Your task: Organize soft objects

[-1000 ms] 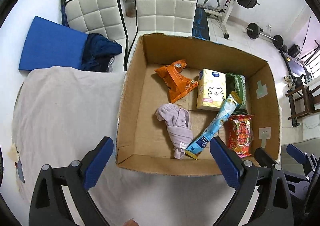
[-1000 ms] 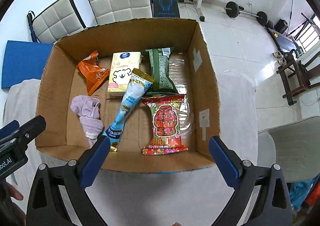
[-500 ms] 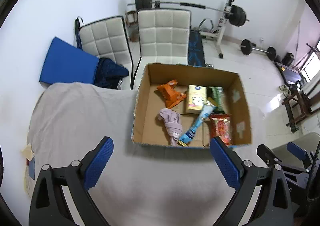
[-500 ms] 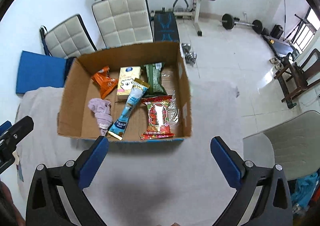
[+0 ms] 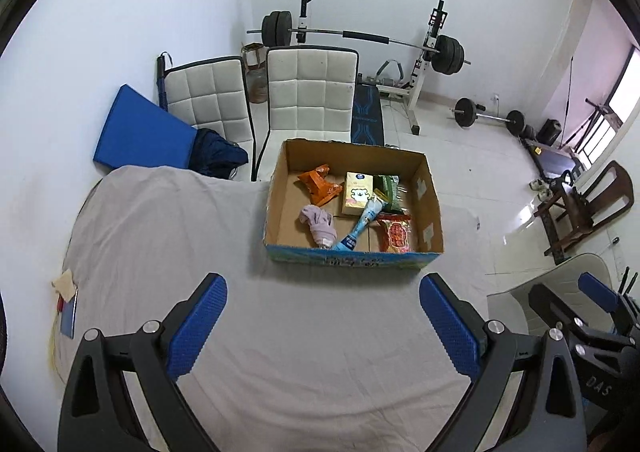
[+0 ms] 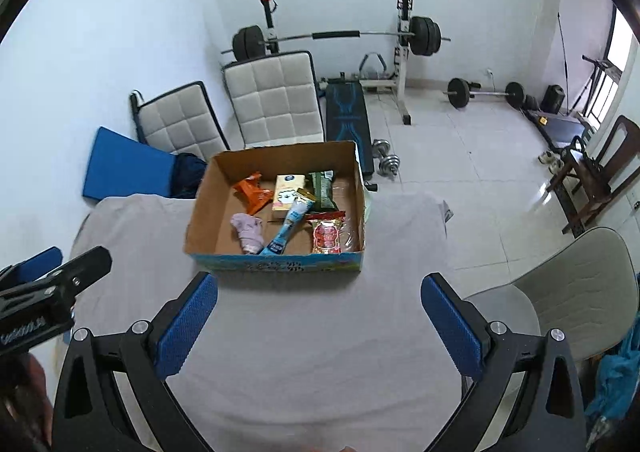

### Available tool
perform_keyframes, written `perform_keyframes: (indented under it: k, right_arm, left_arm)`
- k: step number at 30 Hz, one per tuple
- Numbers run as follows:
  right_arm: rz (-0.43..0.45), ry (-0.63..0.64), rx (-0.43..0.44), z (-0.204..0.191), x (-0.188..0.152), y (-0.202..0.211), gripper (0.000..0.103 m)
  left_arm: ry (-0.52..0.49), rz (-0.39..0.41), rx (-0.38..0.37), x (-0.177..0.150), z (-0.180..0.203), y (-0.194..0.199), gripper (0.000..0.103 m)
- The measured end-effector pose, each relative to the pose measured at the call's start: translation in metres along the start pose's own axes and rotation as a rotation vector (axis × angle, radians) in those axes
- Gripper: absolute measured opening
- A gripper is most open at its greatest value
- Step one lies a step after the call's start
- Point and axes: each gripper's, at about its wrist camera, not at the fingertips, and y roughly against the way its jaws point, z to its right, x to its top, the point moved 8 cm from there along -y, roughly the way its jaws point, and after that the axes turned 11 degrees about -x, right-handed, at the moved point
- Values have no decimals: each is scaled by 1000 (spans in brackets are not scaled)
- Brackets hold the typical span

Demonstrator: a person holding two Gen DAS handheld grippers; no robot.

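I am holding both grippers high above the cloth-covered table (image 5: 168, 236), tilted down toward it. The left gripper (image 5: 322, 322) is spreading its blue-padded fingers wide with nothing between them, and the right gripper (image 6: 320, 322) is doing the same, jaws far apart and empty. The two are sitting side by side: from the right wrist view the left gripper's fingers are poking in at the left edge, and from the left wrist view the right one is showing at the lower right.

The cardboard box (image 5: 352, 262) is lying ahead of both claws, well apart from the fingertips, with bare cloth between. Inside it, nearest the claws, a crumpled lilac cloth (image 5: 318, 226) is resting on the left part of the floor, a long light-blue packet (image 5: 358, 226) is leaning diagonally beside it, and a red snack bag (image 5: 394, 234) is lying to the right. Farther in, an orange packet (image 5: 320, 188), a yellow tissue pack (image 5: 357, 196) and a green packet (image 5: 388, 190) are sitting in a row.

Beyond the box, two white padded chairs (image 5: 310, 92) are standing.
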Motion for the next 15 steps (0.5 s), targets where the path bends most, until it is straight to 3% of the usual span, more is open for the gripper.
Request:
perform_keyframes:
  k: [8, 15]
  right_arm:
    - [14, 9, 24, 4, -22, 58, 103]
    - [33, 14, 18, 6, -25, 82, 103]
  left_arm:
    - [-5, 29, -8, -10, 8, 35, 99]
    - [-21, 50, -9, -14, 15, 48, 99]
